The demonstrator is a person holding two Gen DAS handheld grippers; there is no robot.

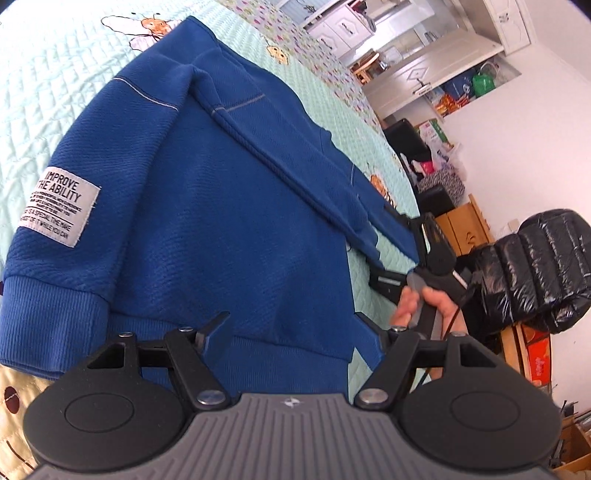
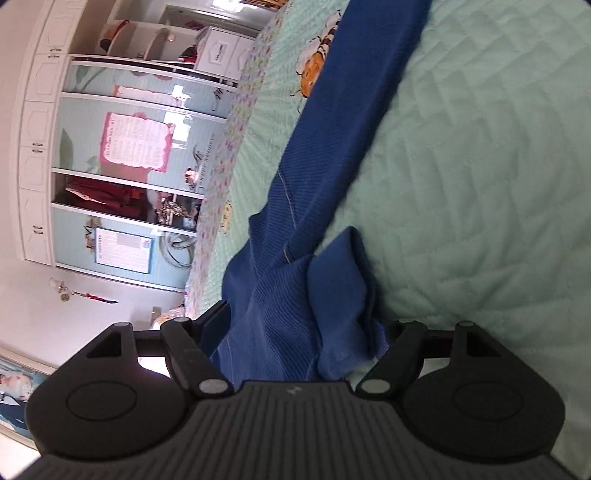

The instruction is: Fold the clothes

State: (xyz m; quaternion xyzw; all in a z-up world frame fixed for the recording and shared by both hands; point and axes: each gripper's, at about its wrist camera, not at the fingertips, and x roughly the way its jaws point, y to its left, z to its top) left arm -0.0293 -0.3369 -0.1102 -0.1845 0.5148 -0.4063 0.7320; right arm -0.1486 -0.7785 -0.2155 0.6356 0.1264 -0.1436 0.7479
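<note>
On the quilted bed (image 1: 55, 92), we are folding the blue sweatshirt (image 1: 207, 206), both the left gripper (image 1: 291, 332) and right gripper (image 2: 303, 332) spread wide around fabric, unclenched, apparently needing a fresh grasp next.

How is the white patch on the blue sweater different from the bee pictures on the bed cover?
The white patch is a plain rectangle with black words, while the bee pictures are colourful orange cartoons without words. The patch is sewn on the blue sweater; the bees are printed on the green bed cover. There is one patch but several bees. Both lie flat on fabric.
</note>
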